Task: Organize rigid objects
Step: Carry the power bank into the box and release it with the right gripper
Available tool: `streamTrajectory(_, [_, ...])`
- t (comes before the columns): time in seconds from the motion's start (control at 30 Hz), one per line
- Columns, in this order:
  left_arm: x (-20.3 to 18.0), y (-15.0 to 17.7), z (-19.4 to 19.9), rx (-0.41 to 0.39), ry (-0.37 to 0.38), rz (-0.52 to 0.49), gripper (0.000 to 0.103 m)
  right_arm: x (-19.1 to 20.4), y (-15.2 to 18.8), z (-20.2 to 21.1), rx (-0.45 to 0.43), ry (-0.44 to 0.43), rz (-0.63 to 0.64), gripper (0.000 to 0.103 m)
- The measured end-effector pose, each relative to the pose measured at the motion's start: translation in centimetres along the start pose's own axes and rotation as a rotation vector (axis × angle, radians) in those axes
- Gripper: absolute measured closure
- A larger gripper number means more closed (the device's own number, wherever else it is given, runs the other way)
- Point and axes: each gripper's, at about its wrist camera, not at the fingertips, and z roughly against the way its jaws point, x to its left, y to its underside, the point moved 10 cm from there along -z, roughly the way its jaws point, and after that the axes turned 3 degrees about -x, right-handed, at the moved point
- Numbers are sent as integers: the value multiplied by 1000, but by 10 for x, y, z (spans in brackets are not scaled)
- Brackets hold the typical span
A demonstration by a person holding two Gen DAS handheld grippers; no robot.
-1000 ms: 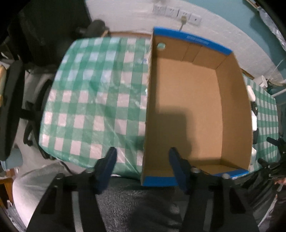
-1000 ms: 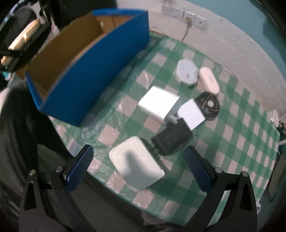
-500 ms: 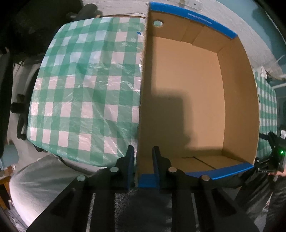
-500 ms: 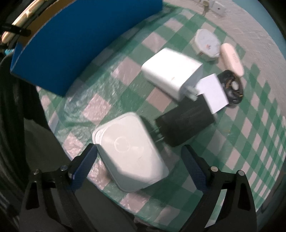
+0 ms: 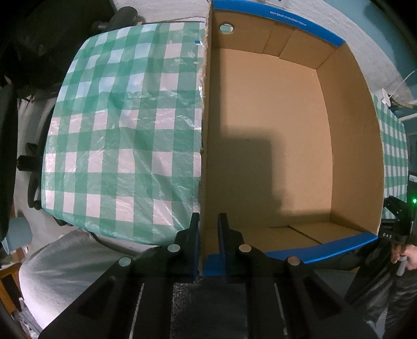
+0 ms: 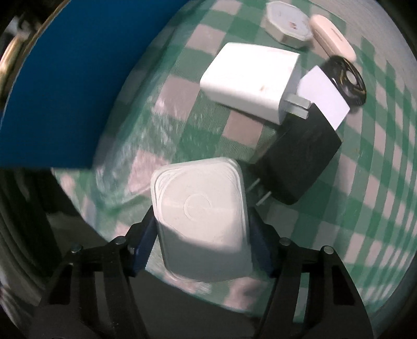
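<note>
The left hand-held gripper (image 5: 208, 229) points straight down at the near left corner of the open cardboard box (image 5: 273, 135), which stands on the worktop (image 5: 117, 130) under a green-and-white checked cover. Its jaws are narrow and closing, one finger outside the box's left wall and one inside, with the wall between them; the outer finger lies against the card, and a thin gap shows at the inner one. The box is brown inside with a blue rim, and its floor is bare.

The right hand-held gripper (image 6: 200, 234) points steeply down near the worktop's near edge, its jaws closing around a white rounded-square case (image 6: 200, 206). The blue pads sit at the case's two sides; whether they press on it yet I cannot tell. Just beyond the case lies a black charger (image 6: 299, 161), its prongs towards the case. A white charger (image 6: 250, 78) lies further in, touching a white card (image 6: 323, 96) that overlaps a black ring-shaped disc (image 6: 349, 78). Towards the far edge sit a white octagonal puck (image 6: 286, 23) and a pale oblong case (image 6: 332, 36). The box's blue outer wall (image 6: 78, 78) stands along the left.
</note>
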Motion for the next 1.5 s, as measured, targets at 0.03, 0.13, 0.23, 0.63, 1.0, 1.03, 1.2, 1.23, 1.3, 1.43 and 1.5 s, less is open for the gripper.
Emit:
streamTrajectory(0.03, [0,0,-1,4,0,-2,91,0,-3,0,-8,-11,-26,37])
streamTrajectory(0.13, [0,0,-1,5,0,-7,91,-4,-10,1,-28,-36,-81,37])
streamTrajectory(0.23, [0,-2,-1,6,0,-10,91,-10,-17,10,-45,-22,-81,37])
streamTrajectory(0.63, [3,2,-3,5,25,5,96,4,25,19,-111,-32,-93,39])
streamTrajectory(1.0, [3,0,4,-16,1,-12,99,19,10,72,-142,-62,-110,39])
streamTrajectory(1.03, [3,0,5,-19,-5,-19,100,23,6,79,-148,-65,-101,39])
streamTrajectory(1.2, [1,0,7,-24,-14,-28,100,42,-13,114,-168,-66,-71,39])
streamTrajectory(1.23, [1,-1,8,-25,-17,-30,100,47,-19,123,-179,-73,-65,39])
streamTrajectory(1.3, [0,0,8,-27,-17,-31,100,57,-35,138,-200,-80,-42,39])
streamTrajectory(1.43, [0,-1,8,-30,-18,-28,100,89,-52,149,-234,-83,11,39])
streamTrajectory(1.5, [-1,1,8,-32,-21,-30,100,105,-65,148,-235,-85,48,39])
